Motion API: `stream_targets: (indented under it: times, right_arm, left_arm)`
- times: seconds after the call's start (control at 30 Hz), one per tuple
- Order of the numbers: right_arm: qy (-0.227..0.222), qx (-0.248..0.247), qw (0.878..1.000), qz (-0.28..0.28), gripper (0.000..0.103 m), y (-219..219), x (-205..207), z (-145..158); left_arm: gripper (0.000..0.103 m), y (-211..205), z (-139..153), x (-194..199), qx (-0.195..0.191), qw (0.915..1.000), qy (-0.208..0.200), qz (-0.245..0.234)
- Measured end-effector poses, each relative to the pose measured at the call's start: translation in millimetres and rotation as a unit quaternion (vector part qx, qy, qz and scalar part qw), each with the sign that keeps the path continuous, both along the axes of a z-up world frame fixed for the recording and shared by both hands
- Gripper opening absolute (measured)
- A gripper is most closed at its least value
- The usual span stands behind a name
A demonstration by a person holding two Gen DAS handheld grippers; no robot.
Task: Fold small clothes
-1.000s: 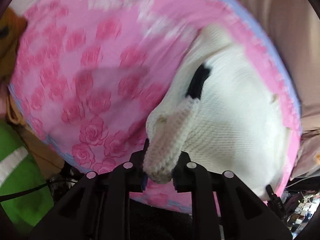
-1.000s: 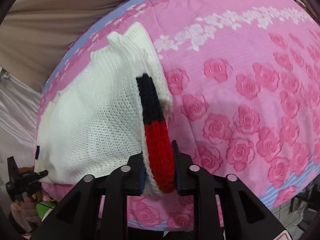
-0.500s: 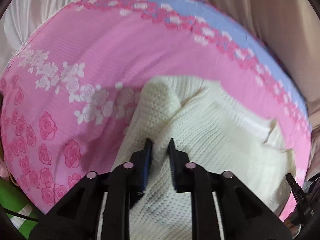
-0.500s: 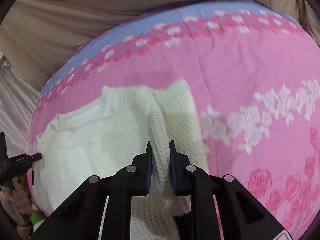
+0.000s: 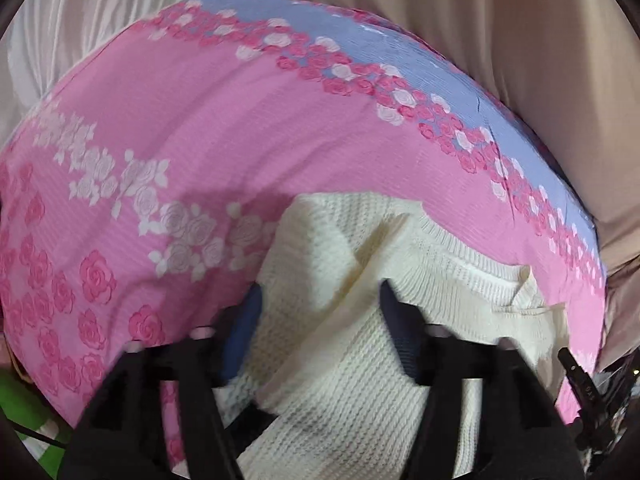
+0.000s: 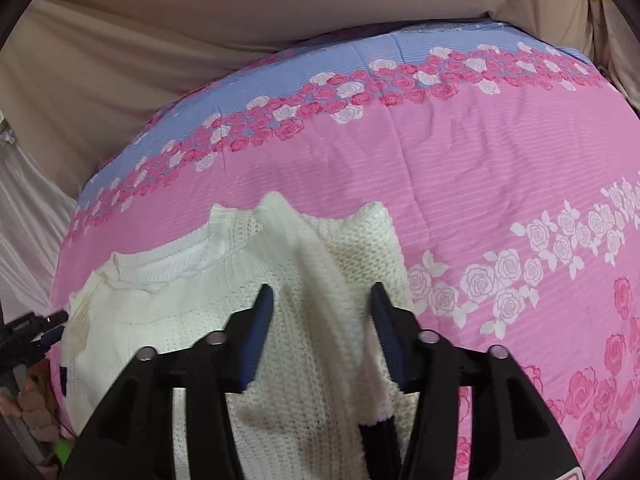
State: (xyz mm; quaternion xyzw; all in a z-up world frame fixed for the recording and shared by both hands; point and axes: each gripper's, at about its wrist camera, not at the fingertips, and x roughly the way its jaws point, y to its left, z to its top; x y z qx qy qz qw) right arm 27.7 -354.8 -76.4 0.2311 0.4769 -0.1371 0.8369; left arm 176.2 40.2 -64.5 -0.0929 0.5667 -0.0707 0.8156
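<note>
A small cream knitted sweater lies on a pink rose-print bedspread. Its sleeves are folded across the body, toward the collar. In the left wrist view my left gripper is open, its jaws wide apart over a folded sleeve, holding nothing. In the right wrist view the sweater fills the lower left, and my right gripper is open above the other folded sleeve, whose dark cuff stripe shows near the bottom. The other gripper's tip shows at each view's edge.
The bedspread has a blue band with roses along its far edge. Beige cloth hangs behind the bed. White cloth lies at the far left. Something green sits beside the bed at lower left.
Both grippers carried the sleeves up over the sweater body, laid them down and opened. A second ago each was shut on a sleeve cuff.
</note>
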Motion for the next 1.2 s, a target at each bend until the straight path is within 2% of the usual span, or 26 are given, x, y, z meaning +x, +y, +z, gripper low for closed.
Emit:
stream_targets:
  times: [0.1, 0.17, 0.23, 0.3, 0.37, 0.43, 0.47, 0.53, 0.57, 0.6, 0.63, 0.7, 0.77, 0.83, 0.9, 0.97, 1.0, 1.03, 1.07, 1.1, 1.13, 1.2]
  right_arm:
    - [0.014, 0.002, 1.0, -0.003, 0.051, 0, 9, -7]
    - [0.012, 0.005, 1.0, -0.001, 0.05, 1, 12, -7]
    - [-0.002, 0.005, 1.0, 0.014, 0.015, 5, 13, -1]
    - [-0.029, 0.001, 0.999, 0.013, 0.013, 5, 10, 16]
    - [-0.065, -0.001, 0.998, 0.005, 0.013, 4, 7, 37]
    - [-0.078, -0.001, 0.997, -0.001, 0.013, 0, 10, 46]
    - [-0.07, -0.006, 0.998, 0.001, 0.013, -1, 13, 41]
    - [-0.016, -0.024, 0.999, 0.015, 0.015, -1, 27, 12]
    - [0.025, -0.026, 0.999, 0.022, 0.019, -3, 33, -9]
    - [0.038, -0.023, 0.999, 0.021, 0.019, -4, 32, -18]
    - [0.021, -0.02, 0.999, 0.013, 0.019, -4, 27, -13]
    - [-0.014, -0.013, 1.0, -0.004, 0.027, -3, 12, 9]
    - [-0.045, -0.021, 0.999, 0.005, 0.027, 4, -5, 32]
    - [-0.053, -0.037, 0.997, 0.036, 0.023, 21, -24, 50]
    - [-0.05, -0.032, 0.996, 0.067, 0.02, 39, -36, 51]
    - [-0.02, -0.03, 0.995, 0.096, 0.014, 58, -43, 34]
    - [0.005, -0.043, 0.994, 0.101, 0.013, 64, -43, 15]
    - [0.034, -0.055, 0.994, 0.091, 0.012, 62, -44, -4]
    - [0.055, -0.06, 0.994, 0.075, 0.004, 56, -46, -18]
    - [0.055, -0.048, 0.996, 0.058, 0.0, 47, -51, -22]
    - [0.046, -0.038, 0.997, 0.041, 0.0, 40, -57, -16]
    - [0.037, -0.06, 0.997, 0.041, 0.003, 41, -64, 1]
  left_arm:
    - [0.061, -20, -22, 13, 0.034, 0.9985, 0.027, -0.034]
    - [0.052, -26, -32, 18, 0.053, 0.9968, 0.04, -0.044]
    - [0.022, -27, -30, 23, 0.062, 0.9965, 0.027, -0.048]
    - [0.017, -18, -22, 27, 0.029, 0.9985, 0.028, -0.038]
    - [0.017, -5, -7, 26, 0.0, 0.9997, 0.015, -0.019]
    - [0.017, 0, -5, 27, -0.006, 0.9999, 0.01, -0.01]
    - [0.017, 1, -8, 29, -0.001, 0.9999, 0.012, -0.006]
    - [0.021, 1, -25, 35, 0.017, 0.9997, 0.019, 0.007]
    - [0.023, 1, -36, 37, 0.015, 0.9996, 0.023, 0.006]
    - [0.023, 1, -36, 36, 0.015, 0.9997, 0.019, 0.003]
    - [0.026, 2, -30, 33, 0.015, 0.9998, 0.015, 0.003]
    - [0.033, 9, -11, 23, -0.002, 0.9999, 0.006, 0.008]
    - [0.037, 20, 8, 10, -0.006, 0.9997, -0.018, 0.017]
    - [0.038, 26, 23, -6, 0.001, 0.9994, -0.032, 0.014]
    - [0.038, 20, 30, -26, 0.0, 0.9994, -0.035, -0.003]
    - [0.038, 4, 27, -39, 0.006, 0.9991, -0.034, -0.026]
    - [0.038, -8, 19, -46, 0.025, 0.9984, -0.031, -0.041]
    - [0.038, -17, 8, -48, 0.046, 0.9975, -0.025, -0.048]
    - [0.038, -22, -4, -49, 0.063, 0.9968, -0.011, -0.048]
    - [0.038, -23, -17, -48, 0.071, 0.9965, 0.01, -0.043]
    - [0.038, -21, -21, -48, 0.074, 0.9966, 0.013, -0.035]
    - [0.038, -21, -16, -48, 0.08, 0.9961, 0.005, -0.038]
